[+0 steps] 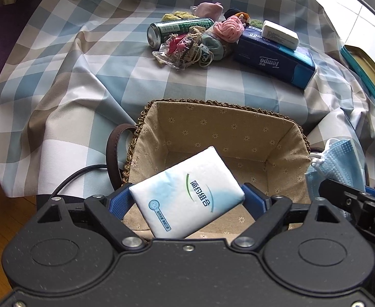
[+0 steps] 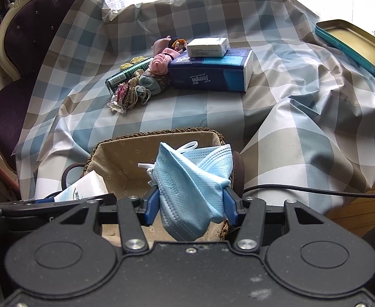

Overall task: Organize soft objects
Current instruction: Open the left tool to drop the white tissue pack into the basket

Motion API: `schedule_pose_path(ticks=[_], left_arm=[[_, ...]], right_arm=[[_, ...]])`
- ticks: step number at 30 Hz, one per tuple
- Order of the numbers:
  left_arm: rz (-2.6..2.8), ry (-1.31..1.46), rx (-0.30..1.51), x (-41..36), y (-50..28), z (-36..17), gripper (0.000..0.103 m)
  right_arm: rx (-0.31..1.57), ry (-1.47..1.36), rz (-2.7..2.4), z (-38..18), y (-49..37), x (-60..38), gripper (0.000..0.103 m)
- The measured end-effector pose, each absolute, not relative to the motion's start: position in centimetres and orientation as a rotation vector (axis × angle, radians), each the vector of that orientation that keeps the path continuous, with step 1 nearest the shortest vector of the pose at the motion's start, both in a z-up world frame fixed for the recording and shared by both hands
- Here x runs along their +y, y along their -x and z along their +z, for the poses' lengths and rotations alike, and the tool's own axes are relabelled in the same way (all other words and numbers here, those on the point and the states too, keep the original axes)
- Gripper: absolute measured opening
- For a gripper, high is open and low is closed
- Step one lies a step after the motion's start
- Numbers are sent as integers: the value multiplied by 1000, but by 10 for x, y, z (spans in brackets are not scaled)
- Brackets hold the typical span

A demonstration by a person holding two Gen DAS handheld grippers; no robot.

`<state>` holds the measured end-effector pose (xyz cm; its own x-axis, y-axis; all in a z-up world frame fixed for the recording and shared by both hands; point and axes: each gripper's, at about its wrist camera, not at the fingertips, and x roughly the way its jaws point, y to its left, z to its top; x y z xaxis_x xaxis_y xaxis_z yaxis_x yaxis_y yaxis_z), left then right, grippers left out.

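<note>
We are holding a white tissue pack [image 1: 187, 192] clamped in our left gripper [image 1: 187, 199] and a blue face mask [image 2: 192, 186] pinched in our right gripper [image 2: 191, 202], both over the lined basket [image 1: 213, 128]. We are judging this the drop-off step: next, both grippers need opening so each falls inside.

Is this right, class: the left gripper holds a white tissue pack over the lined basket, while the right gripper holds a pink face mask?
One detail is wrong: the face mask is light blue, not pink, as the right wrist view shows. The rest stands: the left gripper holds the white tissue pack over the lined basket, and the right gripper holds the mask.
</note>
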<state>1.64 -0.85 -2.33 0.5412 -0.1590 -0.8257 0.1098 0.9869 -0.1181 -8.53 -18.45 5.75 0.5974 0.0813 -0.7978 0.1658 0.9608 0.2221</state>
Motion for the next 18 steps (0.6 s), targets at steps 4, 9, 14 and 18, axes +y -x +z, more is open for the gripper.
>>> schedule_pose_path(ticks=[4,9,14,18], left_arm=[[-181,62,1002,-9,-18,-26,86],[-199,49,981,-12,-15,-22,90],[-203,44,938,-11,-12,-16,95],[-186,46,948,-10,-14,-18,95]], right_arm=[[937,-286,-48,57,84,-183,51],[934,-281,-50,57,85,-183,51],[935,-281,-49,57,85,-183,51],[935,-279,-48,57,85,-183,51]])
